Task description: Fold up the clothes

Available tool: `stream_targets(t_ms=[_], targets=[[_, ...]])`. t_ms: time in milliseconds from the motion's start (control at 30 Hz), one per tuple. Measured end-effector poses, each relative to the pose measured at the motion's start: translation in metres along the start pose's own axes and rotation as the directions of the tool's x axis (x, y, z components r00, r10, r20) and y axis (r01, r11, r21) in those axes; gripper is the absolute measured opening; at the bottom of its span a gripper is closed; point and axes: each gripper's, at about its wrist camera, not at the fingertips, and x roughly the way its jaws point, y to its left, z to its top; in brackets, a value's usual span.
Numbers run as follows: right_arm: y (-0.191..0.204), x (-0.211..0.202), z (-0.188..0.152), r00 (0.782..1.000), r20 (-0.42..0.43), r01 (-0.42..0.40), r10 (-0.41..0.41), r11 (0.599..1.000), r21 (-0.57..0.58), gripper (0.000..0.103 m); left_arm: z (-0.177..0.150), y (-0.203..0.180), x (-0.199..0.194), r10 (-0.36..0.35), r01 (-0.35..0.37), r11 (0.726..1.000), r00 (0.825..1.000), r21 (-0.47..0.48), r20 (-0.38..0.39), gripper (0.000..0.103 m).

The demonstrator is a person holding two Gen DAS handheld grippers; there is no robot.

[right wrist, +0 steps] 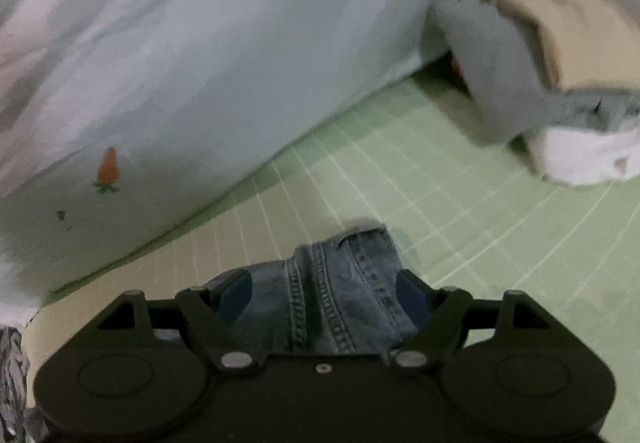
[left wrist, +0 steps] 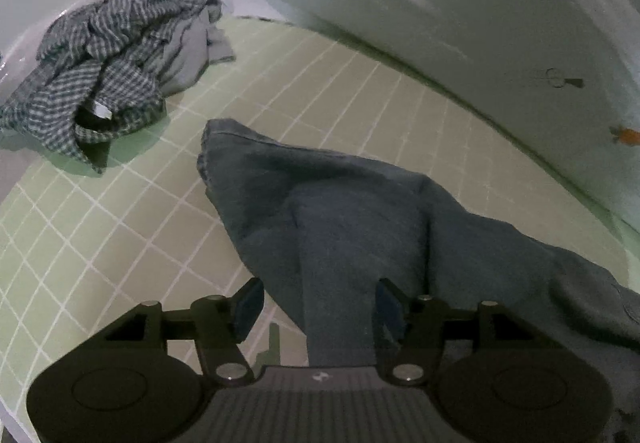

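A pair of blue jeans (left wrist: 360, 211) lies across the green grid mat (left wrist: 120, 227), one end reaching toward the mat's middle. My left gripper (left wrist: 316, 307) hangs over it with its jaws spread wide; a fold of denim lies between the pads without being pinched. In the right wrist view my right gripper (right wrist: 324, 299) is also spread wide, with a stitched seam end of the jeans (right wrist: 340, 283) bunched between its pads.
A crumpled checked shirt over a grey garment (left wrist: 104, 75) lies at the mat's far left. A pale sheet with carrot prints (right wrist: 180, 63) borders the mat. A stack of folded beige, grey and white clothes (right wrist: 568, 91) sits at the far right.
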Motion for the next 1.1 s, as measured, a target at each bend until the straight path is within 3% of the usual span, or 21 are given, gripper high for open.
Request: stream_targets(t_ms=[167, 333, 533, 633, 700, 767, 967, 1100], targets=[[0.009, 0.036, 0.003, 0.993, -0.096, 0.059, -0.063, 0.997, -0.042, 0.080, 0.012, -0.012, 0.016, 0.023, -0.022, 0.998, 1.000, 0.057, -0.017, 0.063], [0.011, 0.053, -0.005, 0.983, -0.170, 0.068, -0.073, 0.997, -0.039, 0.083, 0.020, -0.017, 0.031, 0.032, -0.030, 0.996, 0.999, 0.081, -0.025, 0.063], [0.019, 0.065, -0.010, 0.974, -0.195, 0.104, -0.118, 0.991, -0.083, 0.089, 0.025, -0.023, 0.036, 0.043, -0.042, 0.993, 0.999, 0.106, -0.012, 0.061], [0.017, 0.067, -0.011, 0.972, -0.203, 0.107, -0.120, 0.992, -0.073, 0.090, 0.026, -0.028, 0.036, 0.041, -0.040, 0.992, 0.999, 0.123, -0.002, 0.046], [0.016, 0.067, -0.013, 0.972, -0.205, 0.106, -0.118, 0.992, -0.071, 0.091, 0.026, -0.030, 0.037, 0.043, -0.042, 0.990, 0.999, 0.134, -0.002, 0.031], [0.016, 0.067, -0.013, 0.972, -0.205, 0.107, -0.119, 0.992, -0.067, 0.091, 0.026, -0.031, 0.038, 0.048, -0.046, 0.989, 0.999, 0.142, -0.011, 0.023], [0.015, 0.064, -0.015, 0.973, -0.198, 0.105, -0.115, 0.993, -0.061, 0.091, 0.024, -0.030, 0.036, 0.030, -0.026, 0.988, 0.999, 0.151, -0.021, 0.019], [0.014, 0.062, -0.017, 0.975, -0.192, 0.102, -0.110, 0.993, -0.054, 0.091, 0.021, -0.027, 0.037, 0.004, -0.001, 0.992, 1.000, 0.124, -0.027, 0.004]])
